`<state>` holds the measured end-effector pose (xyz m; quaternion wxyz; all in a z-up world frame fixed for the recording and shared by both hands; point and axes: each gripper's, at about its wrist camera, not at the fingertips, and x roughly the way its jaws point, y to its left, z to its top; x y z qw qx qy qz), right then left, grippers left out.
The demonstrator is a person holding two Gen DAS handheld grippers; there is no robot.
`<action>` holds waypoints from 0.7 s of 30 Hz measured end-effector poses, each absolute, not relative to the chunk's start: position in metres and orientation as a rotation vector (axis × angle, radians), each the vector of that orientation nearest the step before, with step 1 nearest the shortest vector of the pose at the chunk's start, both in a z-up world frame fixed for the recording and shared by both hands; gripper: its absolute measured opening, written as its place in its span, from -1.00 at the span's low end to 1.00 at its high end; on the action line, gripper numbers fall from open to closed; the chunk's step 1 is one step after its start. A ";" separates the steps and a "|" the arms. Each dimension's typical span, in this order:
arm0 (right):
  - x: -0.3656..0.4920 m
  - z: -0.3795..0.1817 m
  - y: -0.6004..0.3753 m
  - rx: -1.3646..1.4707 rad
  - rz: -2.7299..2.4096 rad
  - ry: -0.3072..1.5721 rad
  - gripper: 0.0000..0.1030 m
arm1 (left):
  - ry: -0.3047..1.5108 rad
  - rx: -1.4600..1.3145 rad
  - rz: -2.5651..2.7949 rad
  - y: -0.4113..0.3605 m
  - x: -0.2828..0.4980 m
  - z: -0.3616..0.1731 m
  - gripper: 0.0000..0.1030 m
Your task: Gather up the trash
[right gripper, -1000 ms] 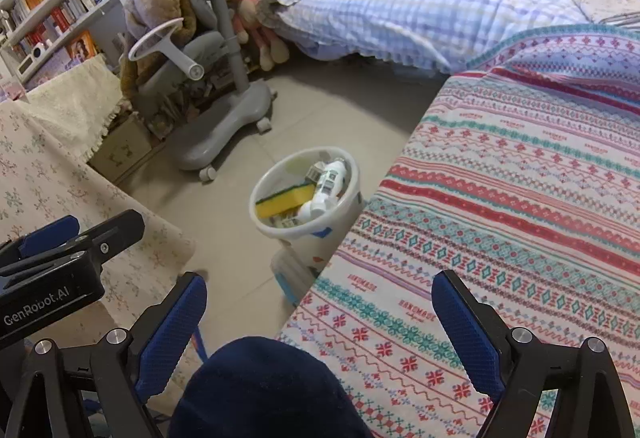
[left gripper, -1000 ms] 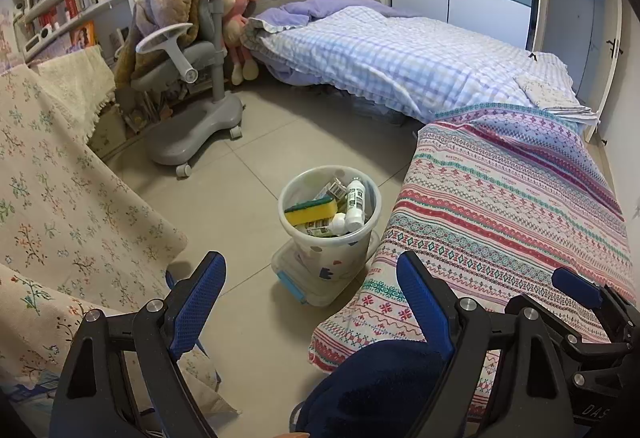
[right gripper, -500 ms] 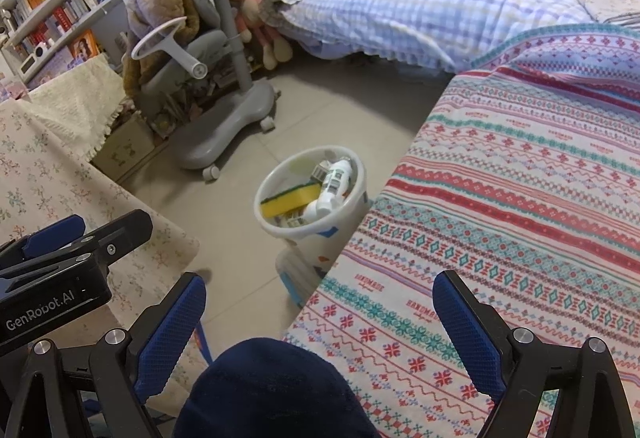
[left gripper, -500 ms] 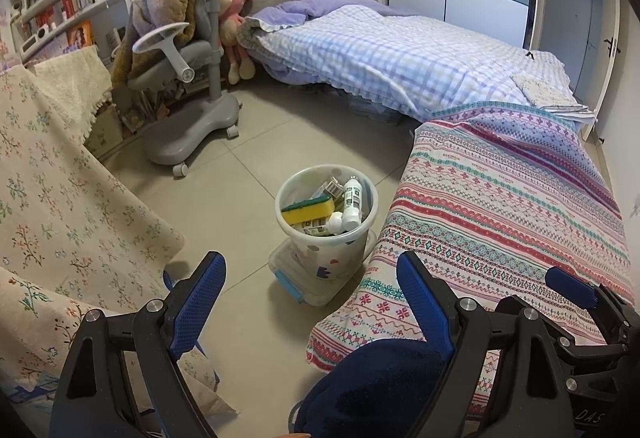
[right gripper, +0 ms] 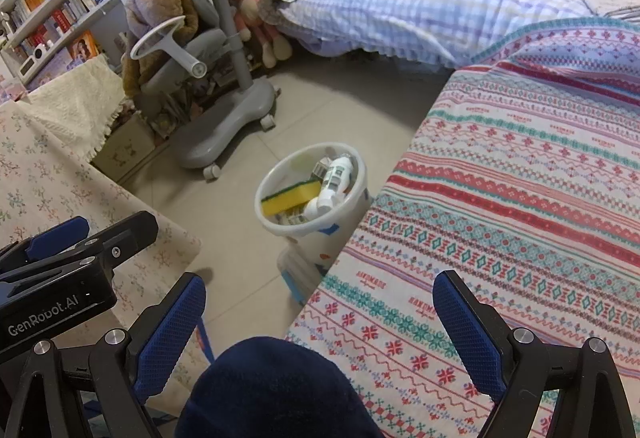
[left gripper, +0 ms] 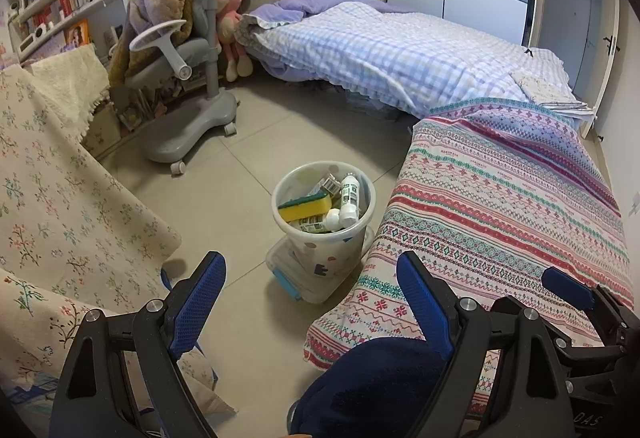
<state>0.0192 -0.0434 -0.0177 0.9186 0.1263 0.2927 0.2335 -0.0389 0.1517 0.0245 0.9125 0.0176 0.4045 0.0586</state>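
Observation:
A white trash bin (left gripper: 325, 234) (right gripper: 352, 200) stands on the tiled floor beside the patterned bed. Inside it lie a yellow and green sponge (left gripper: 305, 207) (right gripper: 291, 195), white bottles (left gripper: 349, 194) (right gripper: 334, 182) and other packaging. The bin rests on a clear plastic box (left gripper: 308, 284). My left gripper (left gripper: 310, 280) hangs open well short of the bin, nothing between its blue pads. My right gripper (right gripper: 318, 308) is open too and holds nothing; in the left wrist view it shows at the lower right (left gripper: 580, 302).
A striped patterned bedspread (left gripper: 500, 214) (right gripper: 520, 222) fills the right. A floral cloth (left gripper: 60, 206) (right gripper: 52, 190) drapes the left. A grey wheeled chair (left gripper: 188, 90) (right gripper: 216, 86) with a brown blanket stands behind the bin. A dark blue knee (left gripper: 372, 386) (right gripper: 276, 390) sits low in view.

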 end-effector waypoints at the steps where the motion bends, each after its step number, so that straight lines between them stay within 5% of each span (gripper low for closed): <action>1: 0.019 -0.018 -0.043 0.261 0.481 0.603 0.86 | 0.833 0.035 0.121 0.152 -0.039 0.025 0.74; 21: 0.020 -0.019 -0.042 0.283 0.501 0.610 0.86 | 0.820 0.029 0.118 0.153 -0.042 0.026 0.74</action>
